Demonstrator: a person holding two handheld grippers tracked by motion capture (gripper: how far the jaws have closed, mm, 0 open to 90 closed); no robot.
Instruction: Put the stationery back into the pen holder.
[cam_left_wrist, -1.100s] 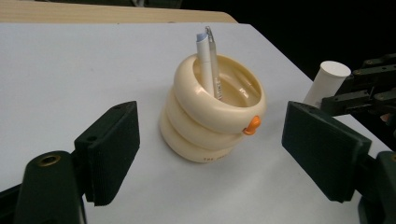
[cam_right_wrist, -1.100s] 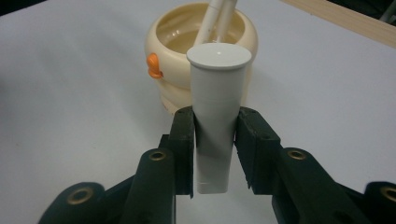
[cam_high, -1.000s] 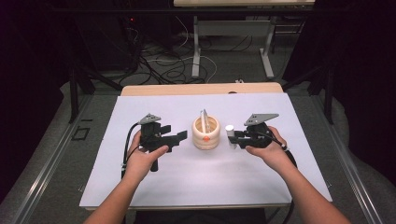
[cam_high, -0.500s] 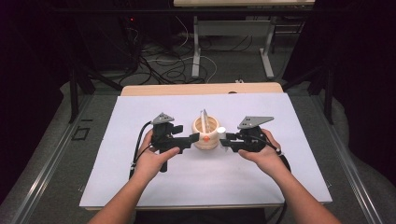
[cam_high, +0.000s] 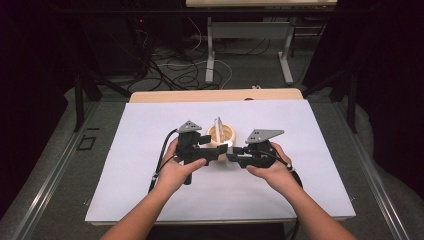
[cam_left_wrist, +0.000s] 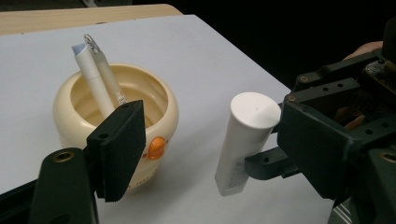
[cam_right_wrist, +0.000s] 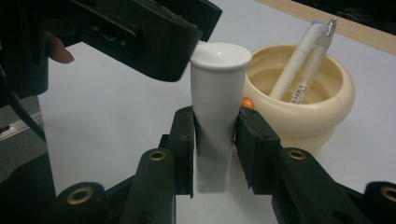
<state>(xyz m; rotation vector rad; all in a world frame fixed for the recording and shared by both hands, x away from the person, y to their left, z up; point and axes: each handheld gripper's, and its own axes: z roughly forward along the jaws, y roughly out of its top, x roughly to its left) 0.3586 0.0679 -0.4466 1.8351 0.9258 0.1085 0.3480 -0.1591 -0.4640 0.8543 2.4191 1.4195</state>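
Both grippers meet at the middle of the white table (cam_high: 125, 165), directly in front of the cream pot (cam_high: 221, 135). A second ago they were well apart, one on each side of the pot; they have since closed in toward each other.

The right gripper (cam_right_wrist: 214, 135) is clamped on a white tube (cam_right_wrist: 217, 112), its two jaws pressing the tube's lower body while the capped end stands up and tilts slightly. The tube is held just beside the pot and not inside it.

The left gripper (cam_left_wrist: 205, 140) has its jaws spread apart, one pad in front of the pot's wall and the other at the far side of the tube (cam_left_wrist: 243, 140), so that the capped end lies between them without being touched. The pot (cam_left_wrist: 116, 121) carries an orange knob on its side and holds two white pens (cam_left_wrist: 100, 79) leaning against its rim.

The approach suggests a two-handed step on the tube, probably gripping the cap to pull or twist it off, or passing the tube across; the left jaws have not yet closed.
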